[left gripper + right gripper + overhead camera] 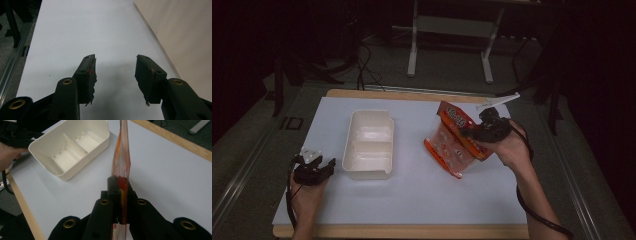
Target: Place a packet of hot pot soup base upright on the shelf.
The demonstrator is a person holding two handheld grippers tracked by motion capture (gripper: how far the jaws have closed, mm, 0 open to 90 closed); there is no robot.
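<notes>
The right gripper (468, 133) is clamped on the edge of an orange and clear snack bag (452, 142). In the right gripper view the jaws are pressed together with the thin bag (121, 157) pinched between them, seen edge-on and rising straight up from the jaw tips. In the high view the bag hangs tilted, its lower corner at or just above the white sheet (412, 190) that covers the table; whether it touches cannot be told. The right hand (507, 147) wraps the gripper from behind, forearm coming in from the lower right with a black cable trailing under it.

The left gripper (314, 170) is released and holds nothing. In the left gripper view its two jaws stand well apart over bare white sheet (100, 30), their pads ragged at the edges. The left hand (304, 195) holds it low near the sheet's left edge, just beside the near corner of a cream tray (368, 145).

The tray has a divider across its middle and lies left of the bag, apart from it. The print on the bag is too small and dim to read, and the room beyond the table is dark.
</notes>
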